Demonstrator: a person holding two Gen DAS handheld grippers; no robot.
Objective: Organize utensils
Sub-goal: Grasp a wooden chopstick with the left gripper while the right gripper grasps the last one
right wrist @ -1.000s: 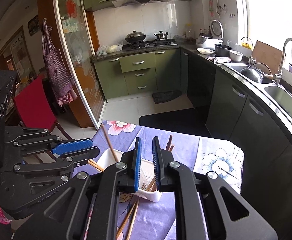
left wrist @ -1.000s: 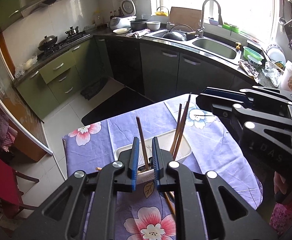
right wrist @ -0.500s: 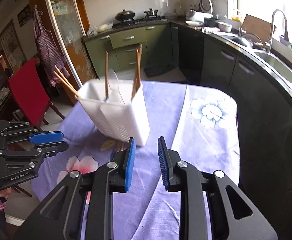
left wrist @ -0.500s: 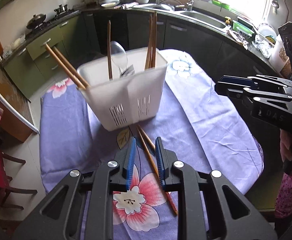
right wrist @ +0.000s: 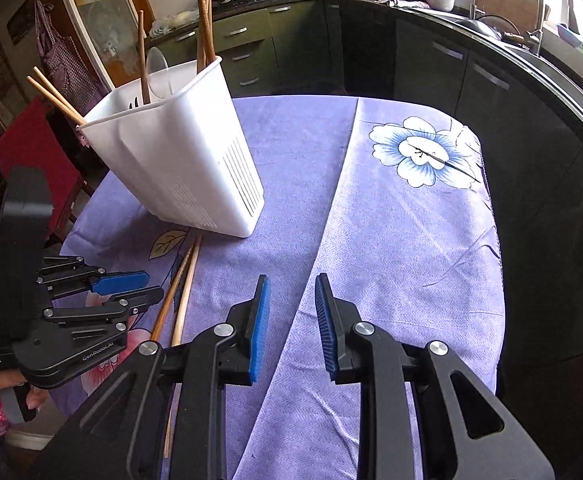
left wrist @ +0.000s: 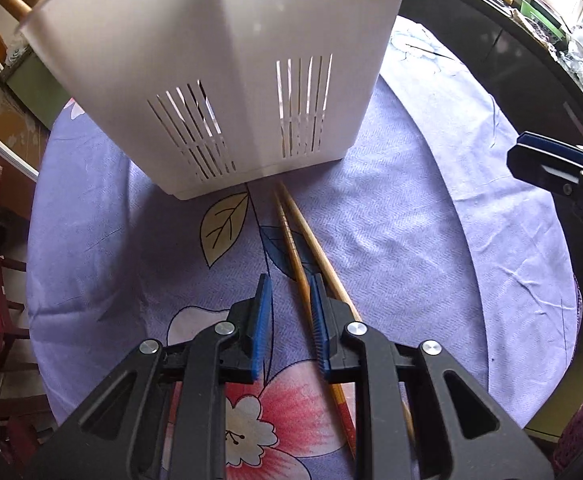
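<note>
A white slotted utensil holder (left wrist: 227,80) stands on the purple flowered tablecloth (left wrist: 431,240); it also shows in the right wrist view (right wrist: 179,160), with several chopsticks (right wrist: 205,12) and a clear spoon (right wrist: 158,72) in it. Two loose chopsticks (left wrist: 299,248) lie on the cloth in front of the holder, also seen from the right (right wrist: 179,292). My left gripper (left wrist: 289,292) is open, low over the cloth, its right finger over the chopsticks. My right gripper (right wrist: 289,292) is open and empty above the cloth, to the right of the chopsticks.
A red chair (right wrist: 31,148) stands at the table's left side. Dark kitchen cabinets (right wrist: 431,64) and a sink counter (right wrist: 531,52) run behind and to the right. The table edge (right wrist: 499,280) drops off at the right.
Both grippers have come down toward the table. The left one has moved close to the loose chopsticks and opened a little. The right one has opened wider.
</note>
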